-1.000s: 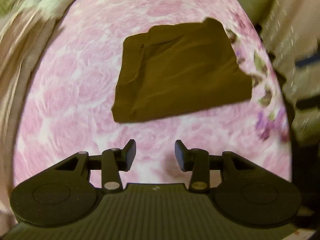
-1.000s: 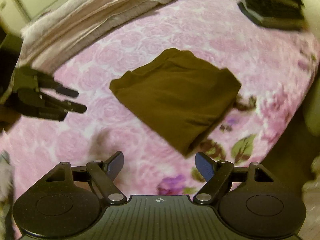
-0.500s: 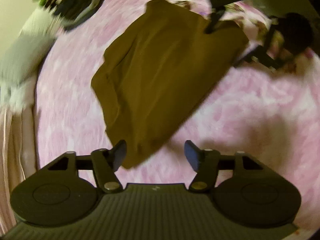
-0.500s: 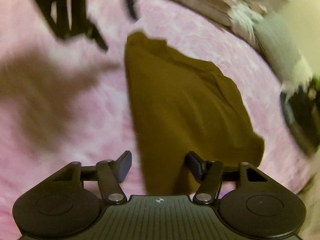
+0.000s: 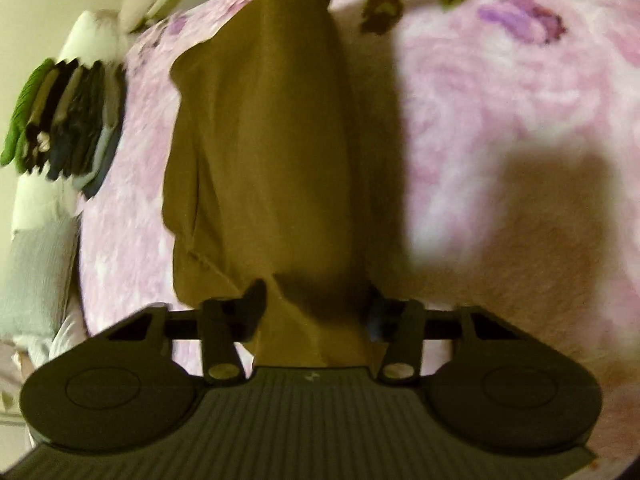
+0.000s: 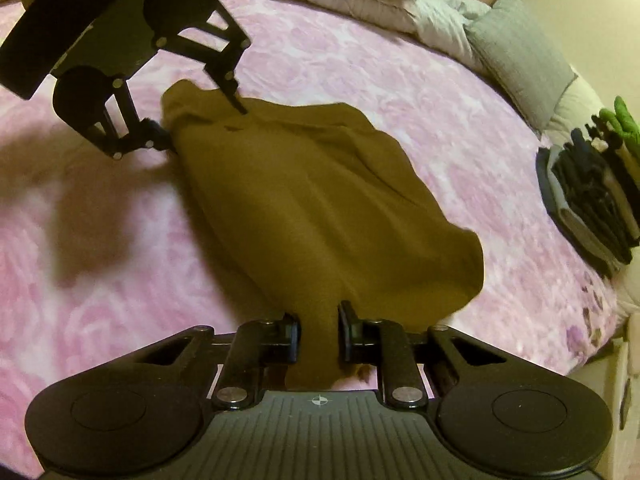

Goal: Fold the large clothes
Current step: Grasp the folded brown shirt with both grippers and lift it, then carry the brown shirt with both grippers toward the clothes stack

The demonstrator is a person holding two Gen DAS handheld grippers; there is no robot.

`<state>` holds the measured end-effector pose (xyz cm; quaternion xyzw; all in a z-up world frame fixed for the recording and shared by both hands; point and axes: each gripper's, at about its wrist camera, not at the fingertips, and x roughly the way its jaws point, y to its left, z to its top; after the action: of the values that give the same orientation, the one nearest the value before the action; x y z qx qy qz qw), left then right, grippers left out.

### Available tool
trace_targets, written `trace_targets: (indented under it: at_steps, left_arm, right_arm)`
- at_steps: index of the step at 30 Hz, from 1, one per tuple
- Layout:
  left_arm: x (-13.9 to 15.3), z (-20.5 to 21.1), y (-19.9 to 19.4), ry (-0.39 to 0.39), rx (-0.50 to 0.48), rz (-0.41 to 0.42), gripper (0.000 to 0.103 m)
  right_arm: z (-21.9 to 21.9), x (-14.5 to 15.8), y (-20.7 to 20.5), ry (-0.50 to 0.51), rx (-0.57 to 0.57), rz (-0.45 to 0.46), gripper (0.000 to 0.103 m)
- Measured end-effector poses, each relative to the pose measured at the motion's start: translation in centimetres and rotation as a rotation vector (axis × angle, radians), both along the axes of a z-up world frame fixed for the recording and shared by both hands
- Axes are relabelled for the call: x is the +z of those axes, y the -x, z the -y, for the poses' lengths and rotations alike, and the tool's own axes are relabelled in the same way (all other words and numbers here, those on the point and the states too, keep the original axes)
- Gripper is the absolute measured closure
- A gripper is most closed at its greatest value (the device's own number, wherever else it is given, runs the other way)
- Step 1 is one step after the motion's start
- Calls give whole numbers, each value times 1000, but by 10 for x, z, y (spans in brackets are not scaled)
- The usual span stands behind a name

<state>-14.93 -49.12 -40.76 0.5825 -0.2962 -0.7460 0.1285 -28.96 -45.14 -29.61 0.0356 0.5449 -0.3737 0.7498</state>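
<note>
now right gripper pinches brown garment edge; left gripper fingers spread around opposite end.

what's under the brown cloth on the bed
The brown cloth lies on the pink blanket, which shows all around it. Whatever sits directly beneath is covered. The right gripper pinches its near edge.
</note>
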Motion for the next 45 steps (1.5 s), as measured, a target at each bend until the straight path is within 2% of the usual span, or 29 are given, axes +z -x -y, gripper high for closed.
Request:
trace_targets:
  at_steps: [1,4,5,7,8,9,11,14,16,17,19,21,22,27,29,34,38,45]
  left_arm:
    - [1,-1,3,-8,-9,14,82]
    - [9,4,7,-54,34,9,88]
    - [13,5,8,-67,53,3,89]
    - [22,12,12,-118,116,-26,90]
    - [28,17,13,-145,149,-45,90]
    - [33,21,15,-165,169,-58,90]
    - [41,27,18,-208,208,-83,90]
    - [46,34,18,-255,234,-97,90]
    - [51,35,13,-286,258,-108,90]
    - [53,38,13,-301,271,-114,90]
    - [59,39,12,-319,289,-122,90]
    - [67,38,15,-331,297,-118,90]
    - [72,37,16,-332,298,-115,91]
    - [120,24,18,-393,329,-123,91]
    - [143,16,18,-424,345,-127,91]
    - [189,1,16,-467,383,-161,91]
    - [219,-16,12,-466,382,-195,91]
    - [249,-47,13,-449,371,-209,91]
  right_arm:
    - [1,0,0,-3,3,-5,87]
    - [-4,2,6,-12,-11,-8,86]
    - [-6,-1,6,-13,-19,-12,83]
    - [-12,-4,9,-10,-46,-28,67]
    - [-13,-7,8,4,-56,-35,52]
    - [-17,-10,7,26,-60,-37,41]
    - [-26,-15,3,55,-27,-23,34]
    - [-29,-30,-9,97,44,-33,32]
    - [-22,-42,-12,119,46,-61,32]
    - [-18,-47,-12,120,40,-76,34]
    - [-8,-55,-6,84,24,-108,56]
    - [-5,-48,0,61,43,-102,81]
    - [-6,-39,2,64,50,-99,86]
    - [-13,31,13,26,89,-96,90]
    - [-19,58,14,-22,122,-116,90]
    - [-40,111,15,-68,149,-116,91]
    - [-59,144,16,-65,136,-103,91]
    - [-89,175,18,-29,134,-106,91]
